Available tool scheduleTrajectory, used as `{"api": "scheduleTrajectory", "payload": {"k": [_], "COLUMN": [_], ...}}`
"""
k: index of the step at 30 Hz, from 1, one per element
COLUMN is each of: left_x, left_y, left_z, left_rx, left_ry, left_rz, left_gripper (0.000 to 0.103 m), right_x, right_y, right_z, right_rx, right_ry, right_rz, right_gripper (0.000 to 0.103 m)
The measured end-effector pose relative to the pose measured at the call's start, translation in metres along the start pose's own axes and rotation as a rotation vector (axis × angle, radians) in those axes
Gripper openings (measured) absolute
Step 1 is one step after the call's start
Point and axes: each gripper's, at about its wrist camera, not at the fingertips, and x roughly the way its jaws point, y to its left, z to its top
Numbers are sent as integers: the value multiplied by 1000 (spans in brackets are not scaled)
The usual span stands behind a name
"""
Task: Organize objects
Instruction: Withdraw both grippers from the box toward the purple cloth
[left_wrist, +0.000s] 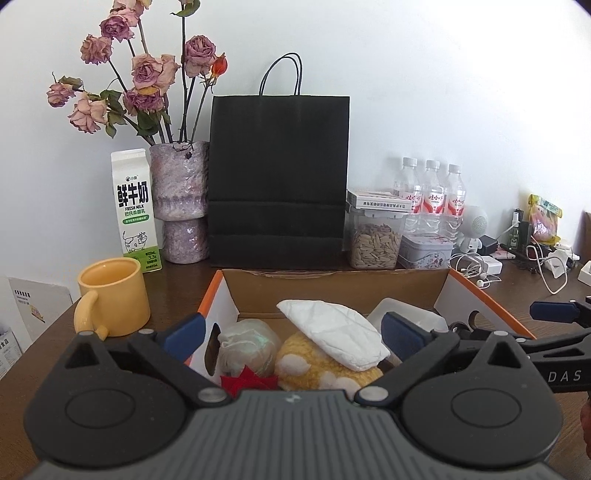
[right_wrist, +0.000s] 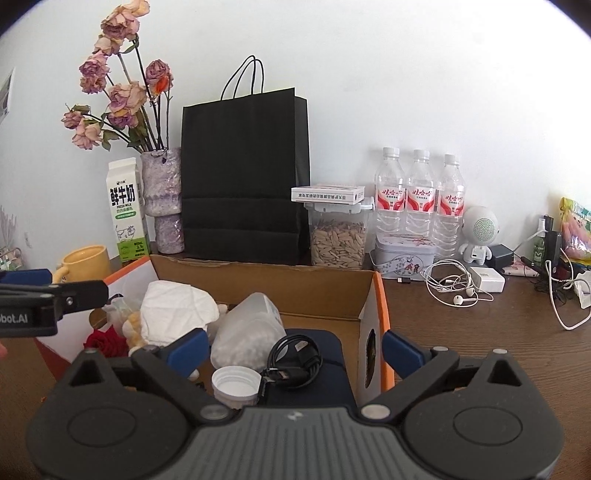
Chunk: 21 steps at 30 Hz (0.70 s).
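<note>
An open cardboard box (left_wrist: 332, 286) with orange edges sits on the dark wooden table. In the left wrist view it holds a white tissue pack (left_wrist: 334, 334), a yellow plush toy (left_wrist: 314, 365), a wrapped ball (left_wrist: 247, 349) and a red flower (left_wrist: 247, 382). In the right wrist view the box (right_wrist: 266, 284) holds a frosted plastic bottle (right_wrist: 247, 328) lying down, a coiled black cable (right_wrist: 291, 360) on a dark blue case (right_wrist: 325, 369), and the tissue pack (right_wrist: 177, 310). My left gripper (left_wrist: 291, 334) is open over the box's left half. My right gripper (right_wrist: 291, 350) is open over its right half.
Along the wall stand a milk carton (left_wrist: 135, 210), a vase of dried roses (left_wrist: 181, 203), a black paper bag (left_wrist: 279, 181), a seed jar (left_wrist: 375, 240), a tin (left_wrist: 424, 254) and three water bottles (left_wrist: 428, 195). A yellow mug (left_wrist: 110, 295) is left of the box. Earphones (right_wrist: 454, 286) and chargers lie right.
</note>
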Motion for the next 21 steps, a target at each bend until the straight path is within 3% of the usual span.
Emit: {"api": "scheduleTrajectory", "payload": {"k": [10, 21], "left_x": [-40, -83], "left_y": [9, 23], "left_z": [-12, -32], "left_rx": [0, 21], "left_ry": [45, 89], "left_rz": [-10, -5], "left_gripper": [103, 103], "right_x": [-49, -92], "right_y": [12, 31], "right_z": [-13, -44], "right_rx": [-40, -72], "right_ry": [3, 63], "right_rz": [9, 35], "right_gripper": [102, 102]}}
